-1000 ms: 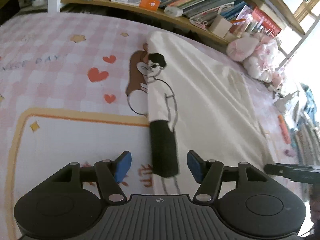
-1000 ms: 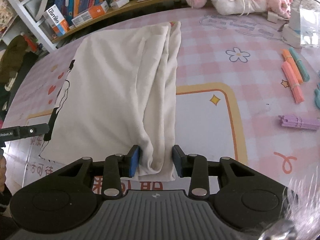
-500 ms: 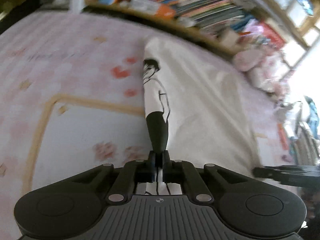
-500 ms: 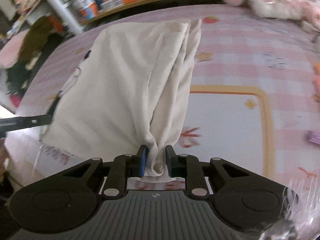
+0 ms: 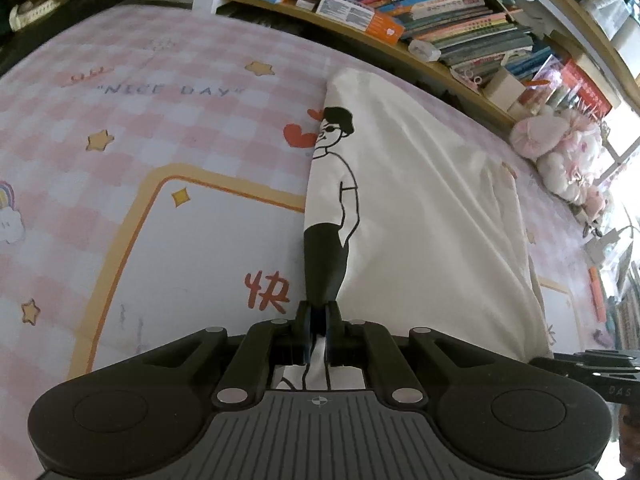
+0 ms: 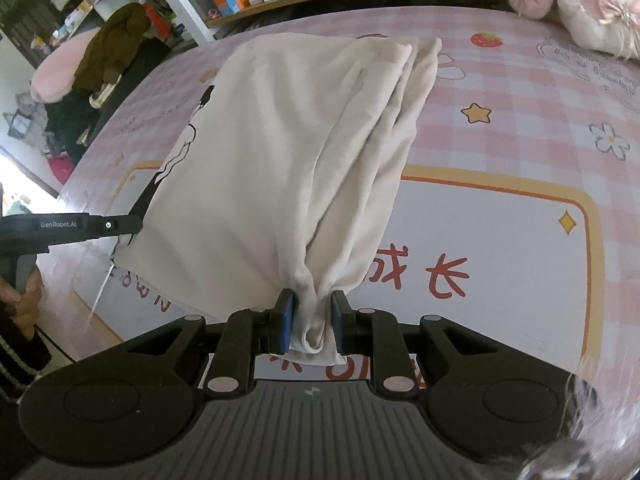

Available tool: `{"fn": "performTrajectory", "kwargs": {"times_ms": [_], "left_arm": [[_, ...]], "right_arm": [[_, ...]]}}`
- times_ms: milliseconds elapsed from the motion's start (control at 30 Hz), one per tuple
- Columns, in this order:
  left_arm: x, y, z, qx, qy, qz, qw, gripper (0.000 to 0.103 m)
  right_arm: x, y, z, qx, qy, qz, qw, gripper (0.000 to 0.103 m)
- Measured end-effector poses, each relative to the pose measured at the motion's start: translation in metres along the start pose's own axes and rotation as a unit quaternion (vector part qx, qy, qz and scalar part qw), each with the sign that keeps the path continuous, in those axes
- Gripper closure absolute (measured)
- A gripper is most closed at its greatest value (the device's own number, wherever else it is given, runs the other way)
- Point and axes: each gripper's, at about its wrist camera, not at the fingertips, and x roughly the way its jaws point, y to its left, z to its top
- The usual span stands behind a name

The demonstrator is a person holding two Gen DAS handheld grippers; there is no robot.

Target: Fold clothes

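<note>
White cotton T-shirt (image 6: 280, 152), sides folded in, both near corners pinched.

Left hand-held gripper (image 5: 318, 334) is clamped on the corner at the printed cartoon figure (image 5: 332, 200); right hand-held gripper (image 6: 313, 320) is closed on the bunched corner of the folded-in side. Shirt runs straight ahead of both grippers on the pink checked mat (image 6: 520, 128) covering the worktop. Lengthwise fold looks done; cross fold, near hem to far end, is left. Open mat beyond the far hem and to either side. Bookshelf (image 5: 400, 12) and plush toys (image 6: 580, 4) sit past the far edge, well clear.
</note>
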Motion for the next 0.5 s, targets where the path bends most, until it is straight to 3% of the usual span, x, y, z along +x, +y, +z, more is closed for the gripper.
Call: {"fn": "performTrajectory", "kwargs": {"times_ms": [133,300,500], "left_arm": [[-0.017,-0.012,0.005,0.013,-0.027,-0.008,0.9995,0.098],[-0.001,-0.002,0.001,0.004,0.007,0.020,0.9998,0.097],[0.004,-0.008,-0.005,0.012,-0.002,0.039,0.9992,0.090]], "right_arm": [[-0.002,-0.001,-0.001,0.000,-0.002,0.004,1.000,0.085],[-0.001,0.000,0.000,-0.005,0.000,0.011,1.000,0.085],[-0.002,-0.005,0.002,0.000,0.002,0.021,1.000,0.084]]}}
